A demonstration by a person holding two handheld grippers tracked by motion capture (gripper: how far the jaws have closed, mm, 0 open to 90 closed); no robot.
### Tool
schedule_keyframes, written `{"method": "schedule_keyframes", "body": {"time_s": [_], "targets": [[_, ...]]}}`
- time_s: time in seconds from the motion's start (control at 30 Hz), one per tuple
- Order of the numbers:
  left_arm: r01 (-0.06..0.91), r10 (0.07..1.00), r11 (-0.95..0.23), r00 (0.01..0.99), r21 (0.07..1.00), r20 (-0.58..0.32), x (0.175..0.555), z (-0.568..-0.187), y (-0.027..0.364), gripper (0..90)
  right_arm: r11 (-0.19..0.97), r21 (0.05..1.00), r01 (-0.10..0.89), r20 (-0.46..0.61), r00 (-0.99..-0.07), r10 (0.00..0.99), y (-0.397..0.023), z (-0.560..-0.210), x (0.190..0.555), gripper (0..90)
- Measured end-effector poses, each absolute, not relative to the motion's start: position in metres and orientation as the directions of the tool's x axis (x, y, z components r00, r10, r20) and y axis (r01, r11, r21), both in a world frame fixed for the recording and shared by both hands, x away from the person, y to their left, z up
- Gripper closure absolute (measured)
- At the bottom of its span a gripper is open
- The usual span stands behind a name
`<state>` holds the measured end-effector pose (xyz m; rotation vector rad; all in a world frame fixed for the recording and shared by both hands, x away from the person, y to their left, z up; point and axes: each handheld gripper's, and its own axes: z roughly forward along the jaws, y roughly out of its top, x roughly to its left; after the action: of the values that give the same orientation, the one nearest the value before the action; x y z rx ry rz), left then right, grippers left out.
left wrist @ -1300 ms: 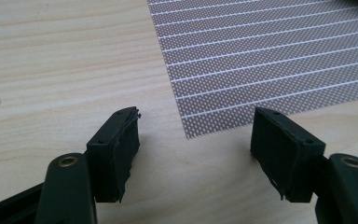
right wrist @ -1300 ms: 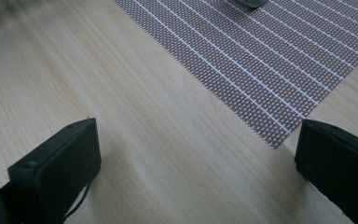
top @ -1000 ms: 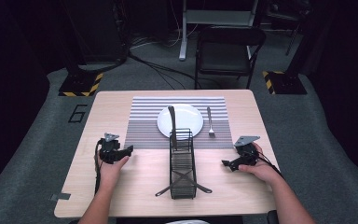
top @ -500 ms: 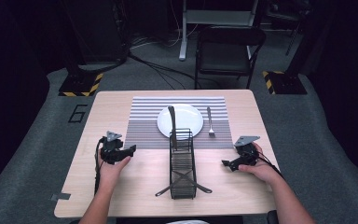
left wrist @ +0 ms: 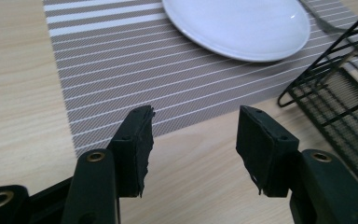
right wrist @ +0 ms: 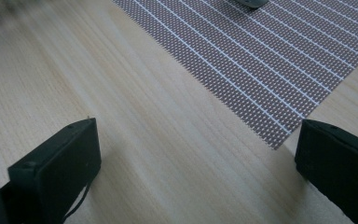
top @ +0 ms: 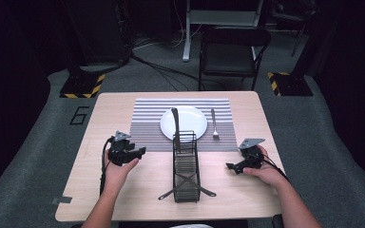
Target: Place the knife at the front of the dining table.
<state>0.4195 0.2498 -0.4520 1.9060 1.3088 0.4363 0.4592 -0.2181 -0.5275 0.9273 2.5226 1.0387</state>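
A white plate (top: 193, 124) lies on a striped placemat (top: 147, 118), with a fork (top: 214, 123) on the mat to its right. A knife (top: 175, 124) stands tilted in a black wire rack (top: 186, 166), its blade leaning back over the plate. My left gripper (top: 142, 151) hovers left of the rack, near the mat's front left corner. It is open, and its jaws have just been closing with nothing between them (left wrist: 193, 126). My right gripper (top: 229, 166) rests low to the right of the rack, open wide and empty (right wrist: 196, 140).
The rack (left wrist: 340, 88) runs from the mat toward the table's front edge, between my two hands. The plate (left wrist: 242, 23) sits ahead of the left jaws. Bare wood (right wrist: 135, 107) lies under the right jaws, the mat's corner (right wrist: 261, 56) just beyond. A folding chair (top: 233, 52) stands behind the table.
My left gripper has lifted a little and drifted toward the rack, and its jaws stand narrower than before. The right hand has stayed put.
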Motion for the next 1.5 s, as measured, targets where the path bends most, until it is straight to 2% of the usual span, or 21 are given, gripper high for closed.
{"method": "schedule_keyframes", "body": {"time_s": [0.5, 0.83, 1.5], "targets": [[0.591, 0.855, -0.208, 0.497, 0.779, -0.148, 0.427, -0.421, 0.217, 52.1, 0.541, 0.705, 0.458, -0.002, -0.762, 0.648, -0.218, -0.528, 0.459, 0.0], [0.54, 0.82, -0.225, 0.555, 0.811, -0.142, 0.433, -0.394, 0.204, 52.8, 0.542, 0.706, 0.455, -0.005, -0.763, 0.646, -0.218, -0.528, 0.459, 0.0], [0.494, 0.767, -0.271, 0.63, 0.826, -0.125, 0.438, -0.375, 0.173, 54.2, 0.541, 0.706, 0.458, -0.002, -0.762, 0.648, -0.218, -0.528, 0.459, 0.0]]}}
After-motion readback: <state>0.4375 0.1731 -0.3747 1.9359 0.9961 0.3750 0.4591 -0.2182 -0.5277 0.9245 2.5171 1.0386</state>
